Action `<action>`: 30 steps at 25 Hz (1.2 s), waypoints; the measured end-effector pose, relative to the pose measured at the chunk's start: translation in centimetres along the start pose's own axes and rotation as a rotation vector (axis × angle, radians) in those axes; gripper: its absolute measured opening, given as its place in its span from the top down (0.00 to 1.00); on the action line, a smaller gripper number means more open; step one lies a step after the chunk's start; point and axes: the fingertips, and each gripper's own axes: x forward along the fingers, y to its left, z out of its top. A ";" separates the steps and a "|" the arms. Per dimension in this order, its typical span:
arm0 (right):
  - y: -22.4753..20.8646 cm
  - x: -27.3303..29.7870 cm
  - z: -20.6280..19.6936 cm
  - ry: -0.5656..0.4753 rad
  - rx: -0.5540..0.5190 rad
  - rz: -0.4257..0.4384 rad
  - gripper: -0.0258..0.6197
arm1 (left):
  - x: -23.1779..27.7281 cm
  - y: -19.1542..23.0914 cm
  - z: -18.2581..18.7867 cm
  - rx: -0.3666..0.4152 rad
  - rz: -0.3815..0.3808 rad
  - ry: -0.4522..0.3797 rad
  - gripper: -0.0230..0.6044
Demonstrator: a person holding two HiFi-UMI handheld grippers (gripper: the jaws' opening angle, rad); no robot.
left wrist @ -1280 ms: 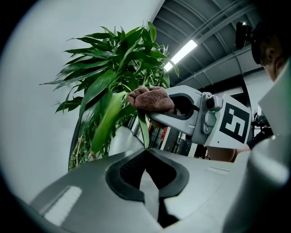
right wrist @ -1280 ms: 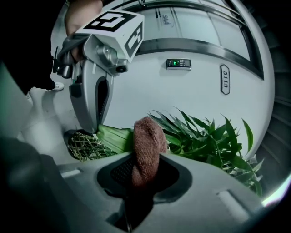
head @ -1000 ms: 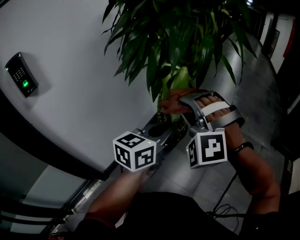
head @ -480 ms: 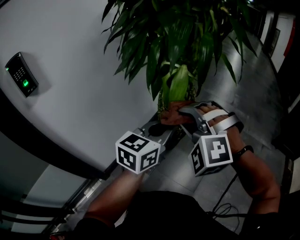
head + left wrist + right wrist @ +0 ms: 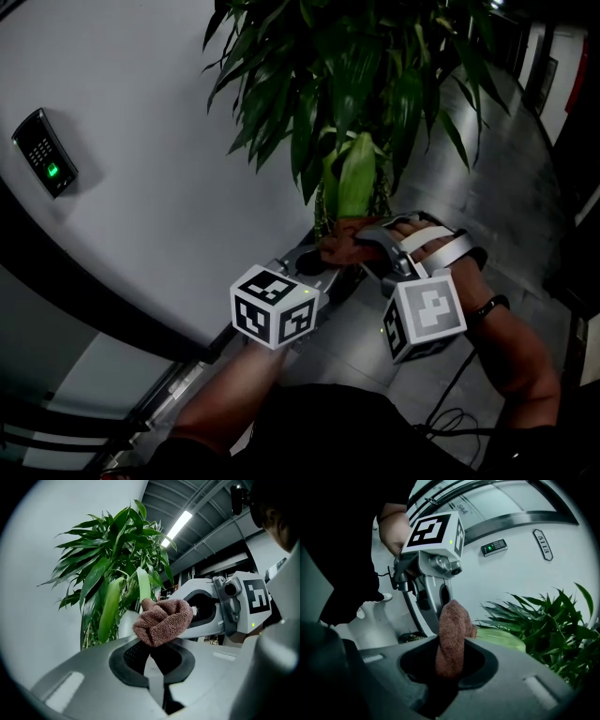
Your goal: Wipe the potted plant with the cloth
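The potted plant (image 5: 356,66) stands against the white wall, with long dark leaves and one pale green leaf (image 5: 356,178) hanging down. My right gripper (image 5: 361,242) is shut on a bunched brown cloth (image 5: 339,242), which sits at the lower end of that leaf. In the right gripper view the cloth (image 5: 452,630) rises from between the jaws, and the pale leaf (image 5: 501,639) runs off to its right. My left gripper (image 5: 328,257) points at the cloth (image 5: 164,620) from the left, jaws shut. The cloth hides whether they pinch the leaf tip.
An access keypad (image 5: 42,152) with a green light is mounted on the curved white wall at left. Grey floor tiles (image 5: 525,169) stretch away behind the plant. A black cable (image 5: 450,412) lies on the floor near my right arm.
My right gripper has slid the cloth down the pale leaf, towards me, so more of the leaf shows above it. The left gripper has stayed where it was.
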 end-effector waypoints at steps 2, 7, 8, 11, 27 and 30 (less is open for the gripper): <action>-1.0 -0.8 0.3 -0.016 0.018 -0.032 0.85 | -0.1 0.0 0.2 -0.003 0.000 -0.008 0.94; -5.6 -3.7 0.3 -0.005 0.016 -0.231 0.85 | -0.2 -0.2 0.5 -0.015 -0.012 -0.020 0.94; -6.8 -4.0 -0.1 0.017 0.005 -0.283 0.85 | -0.2 -0.2 0.5 -0.018 -0.015 -0.022 0.94; -10.2 -4.3 -2.0 0.118 -0.044 -0.431 0.85 | -0.2 -0.3 0.6 -0.021 -0.021 -0.028 0.94; -9.9 0.2 -2.5 0.163 -0.128 -0.408 0.85 | -0.5 0.3 0.1 -0.041 -0.006 -0.025 0.94; -8.6 0.7 -2.2 0.158 -0.140 -0.379 0.85 | -0.4 0.3 0.0 -0.043 -0.008 -0.022 0.94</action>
